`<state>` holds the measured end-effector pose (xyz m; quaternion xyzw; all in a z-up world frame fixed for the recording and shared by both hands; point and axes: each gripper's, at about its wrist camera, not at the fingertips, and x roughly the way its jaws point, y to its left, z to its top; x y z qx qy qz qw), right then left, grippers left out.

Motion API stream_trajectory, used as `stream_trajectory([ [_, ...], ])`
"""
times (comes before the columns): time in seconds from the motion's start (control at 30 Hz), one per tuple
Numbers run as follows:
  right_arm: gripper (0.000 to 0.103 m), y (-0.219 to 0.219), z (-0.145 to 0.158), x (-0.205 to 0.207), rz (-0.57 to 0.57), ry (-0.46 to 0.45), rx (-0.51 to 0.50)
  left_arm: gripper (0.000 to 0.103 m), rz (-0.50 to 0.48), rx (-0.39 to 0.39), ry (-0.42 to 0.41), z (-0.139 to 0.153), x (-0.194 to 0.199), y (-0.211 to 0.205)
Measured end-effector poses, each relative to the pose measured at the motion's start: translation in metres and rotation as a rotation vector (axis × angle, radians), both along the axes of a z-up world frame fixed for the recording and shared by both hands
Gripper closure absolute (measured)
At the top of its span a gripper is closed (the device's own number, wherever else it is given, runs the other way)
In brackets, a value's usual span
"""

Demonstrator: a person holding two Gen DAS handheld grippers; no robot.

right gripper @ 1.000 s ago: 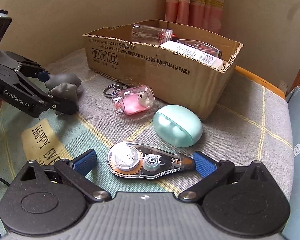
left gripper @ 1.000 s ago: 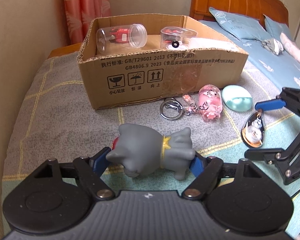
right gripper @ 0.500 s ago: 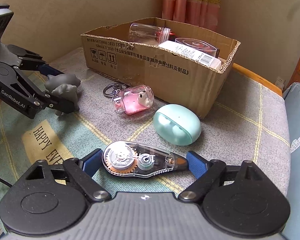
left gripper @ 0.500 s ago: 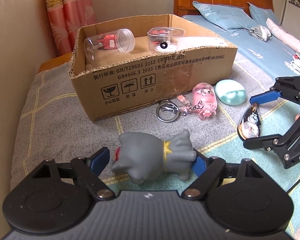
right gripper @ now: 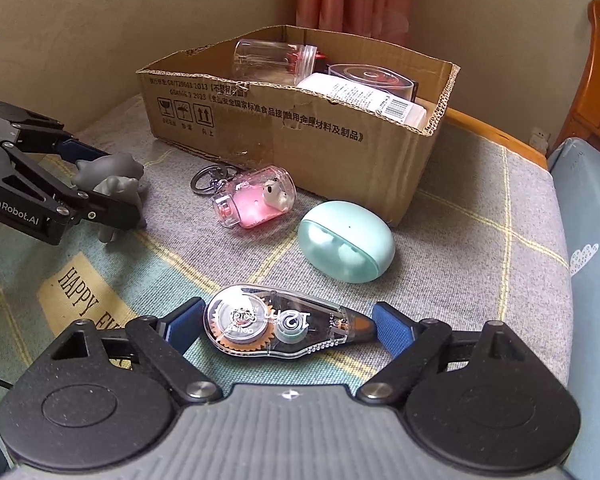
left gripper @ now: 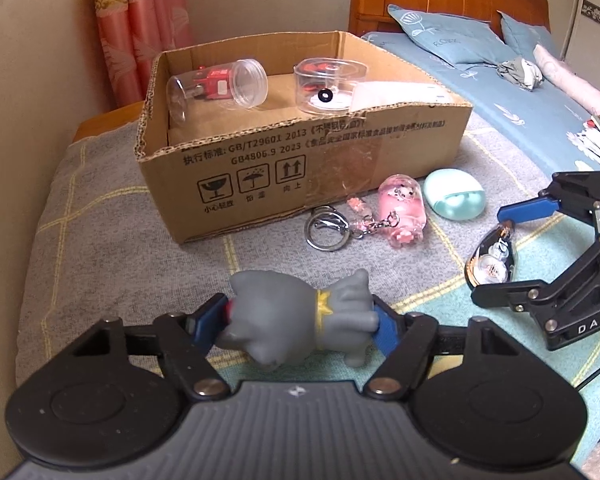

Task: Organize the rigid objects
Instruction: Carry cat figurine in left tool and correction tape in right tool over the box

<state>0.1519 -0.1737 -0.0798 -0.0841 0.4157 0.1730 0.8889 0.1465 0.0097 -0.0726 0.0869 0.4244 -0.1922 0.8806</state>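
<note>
My left gripper (left gripper: 296,320) is shut on a grey animal figurine (left gripper: 300,316) and holds it just above the blanket; it also shows in the right wrist view (right gripper: 108,178). My right gripper (right gripper: 286,326) is shut on a clear correction tape dispenser (right gripper: 276,326), which also shows in the left wrist view (left gripper: 494,256). An open cardboard box (left gripper: 300,160) stands behind. It holds a clear jar (left gripper: 216,88), a round clear case (left gripper: 330,84) and a white packet (right gripper: 364,98).
A pink keychain bottle (left gripper: 402,210) with a metal ring (left gripper: 326,226) and a mint green oval case (left gripper: 454,200) lie on the grey checked blanket (left gripper: 100,240) in front of the box. A wall is at the left, a bed (left gripper: 520,100) at the right.
Both grippers have closed onto their objects: the left on the grey figurine, the right on the tape dispenser. Both views have risen slightly, so the box interior shows more.
</note>
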Motion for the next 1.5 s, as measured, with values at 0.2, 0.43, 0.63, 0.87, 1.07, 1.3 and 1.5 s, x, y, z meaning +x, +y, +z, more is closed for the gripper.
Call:
stream_trajectory([
  [0.2, 0.011, -0.001, 0.006, -0.005, -0.018, 0.004, 0.009, 0.031, -0.005, -0.01, -0.003, 0.011, -0.006, -0.001],
  [0.43, 0.011, 0.001, 0.027, -0.018, 0.009, -0.017, -0.011, 0.031, -0.025, 0.003, -0.038, 0.035, -0.017, -0.004],
  [0.63, 0.011, 0.0, 0.049, -0.028, 0.038, -0.051, -0.016, 0.031, -0.044, 0.006, -0.088, 0.061, -0.016, -0.01],
  [0.87, 0.011, 0.0, 0.069, -0.031, 0.039, -0.11, -0.031, 0.031, -0.05, 0.036, -0.182, 0.09, 0.016, -0.02],
  [1.07, 0.011, -0.002, 0.081, -0.033, 0.032, -0.148, -0.031, 0.031, 0.002, 0.055, -0.222, 0.102, 0.063, -0.028],
  [1.3, 0.011, -0.007, 0.083, -0.033, 0.01, -0.15, -0.045, 0.03, 0.073, 0.059, -0.211, 0.092, 0.101, -0.033],
  [1.5, 0.011, -0.008, 0.087, -0.034, 0.001, -0.153, -0.05, 0.009, 0.124, 0.048, -0.239, 0.079, 0.101, -0.031],
])
